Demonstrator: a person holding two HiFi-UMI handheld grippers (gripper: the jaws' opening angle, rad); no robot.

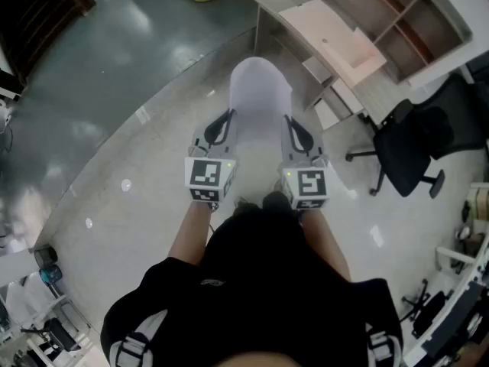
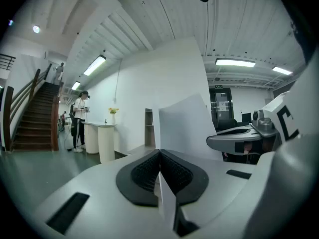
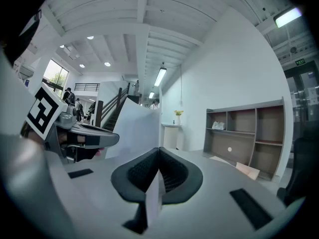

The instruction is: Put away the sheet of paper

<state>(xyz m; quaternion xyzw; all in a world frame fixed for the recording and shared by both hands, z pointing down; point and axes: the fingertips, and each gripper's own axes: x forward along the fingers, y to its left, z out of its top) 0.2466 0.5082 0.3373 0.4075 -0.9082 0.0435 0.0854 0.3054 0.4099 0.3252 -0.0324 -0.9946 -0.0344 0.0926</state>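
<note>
**Sheet of paper pinched on both edges, held up off the floor**

The pale floor fills the head view, with a shelved desk at 1 o'clock and a black office chair at 3 o'clock. The sheet of paper is at centre, reaching toward 12 o'clock and resting on nothing. The left gripper has its jaws pressed together on the sheet's left edge, and the right gripper on its right edge. Gripping both sides probably keeps the limp sheet flat and uncreased. The desk looks the likely place to put it.
</note>
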